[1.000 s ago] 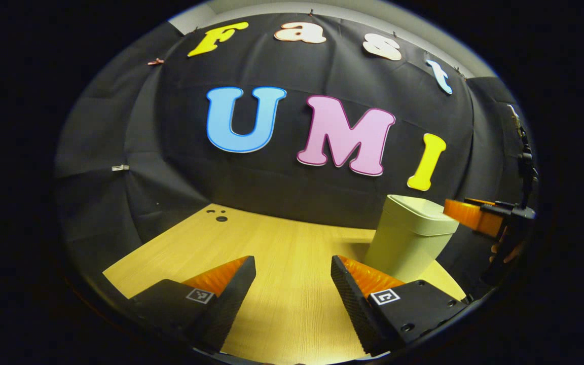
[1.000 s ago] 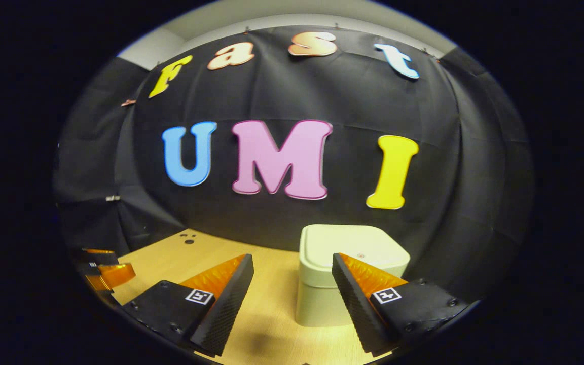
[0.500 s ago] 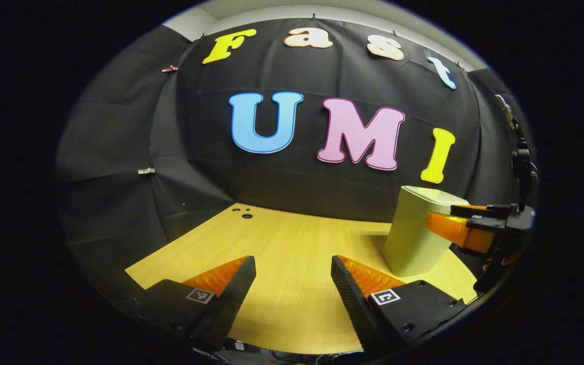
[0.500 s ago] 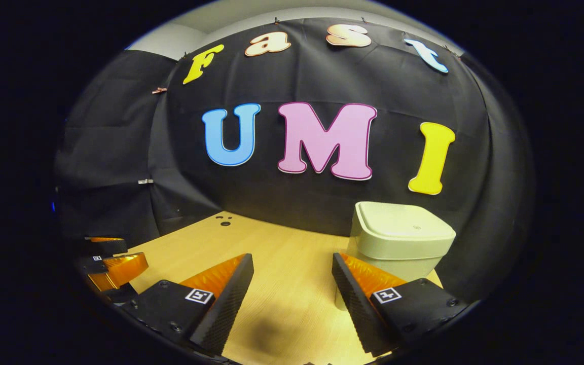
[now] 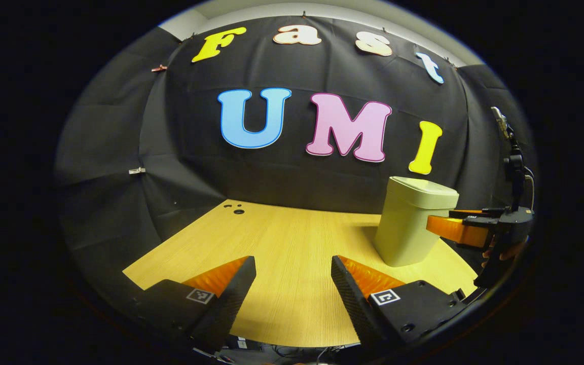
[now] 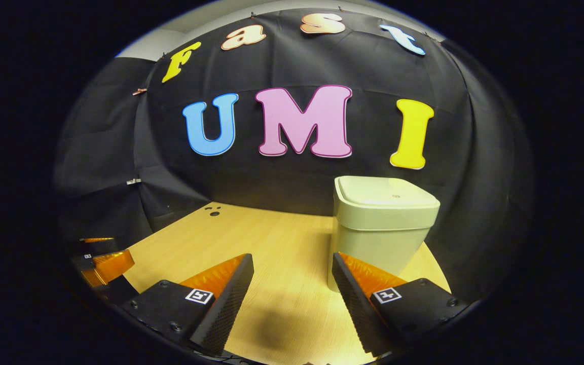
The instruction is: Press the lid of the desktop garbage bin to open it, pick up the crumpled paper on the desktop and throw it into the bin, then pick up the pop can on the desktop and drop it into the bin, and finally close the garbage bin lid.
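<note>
Garbage bin (image 6: 380,228) lid sits closed as both spread, empty grippers, right (image 6: 292,299) and left (image 5: 292,299), have drawn back, so the task looks finished.

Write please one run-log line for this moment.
bin: upright on desk | lid: closed | left hand-held gripper: open, empty | right hand-held gripper: open, empty, near bin

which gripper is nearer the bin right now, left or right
Right. In the left gripper view, the right gripper hangs just beside the closed garbage bin, near its lid. The left gripper hangs over the bare desktop, farther back and off to the bin's side.
</note>
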The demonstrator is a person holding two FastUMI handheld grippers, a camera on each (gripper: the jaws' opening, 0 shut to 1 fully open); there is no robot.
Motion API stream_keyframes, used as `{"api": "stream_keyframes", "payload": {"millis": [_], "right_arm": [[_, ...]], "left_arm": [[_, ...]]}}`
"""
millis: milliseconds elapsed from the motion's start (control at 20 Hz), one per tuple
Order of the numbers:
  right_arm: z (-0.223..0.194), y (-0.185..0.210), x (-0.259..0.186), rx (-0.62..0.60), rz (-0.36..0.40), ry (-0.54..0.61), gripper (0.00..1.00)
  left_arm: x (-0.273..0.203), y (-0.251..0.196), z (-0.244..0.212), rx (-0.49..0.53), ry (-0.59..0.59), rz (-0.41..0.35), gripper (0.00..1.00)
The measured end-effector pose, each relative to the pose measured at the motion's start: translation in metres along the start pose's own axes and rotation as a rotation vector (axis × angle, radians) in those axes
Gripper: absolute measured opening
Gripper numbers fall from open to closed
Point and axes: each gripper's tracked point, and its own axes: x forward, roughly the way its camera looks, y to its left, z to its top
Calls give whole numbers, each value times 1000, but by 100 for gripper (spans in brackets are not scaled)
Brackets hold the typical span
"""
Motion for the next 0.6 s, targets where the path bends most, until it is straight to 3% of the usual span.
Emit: {"api": "stream_keyframes", "payload": {"millis": [600], "right_arm": [[-24,-15,-13,15,-24,43,98]], "left_arm": [[16,-14,-6,7,35,-31,96]]}}
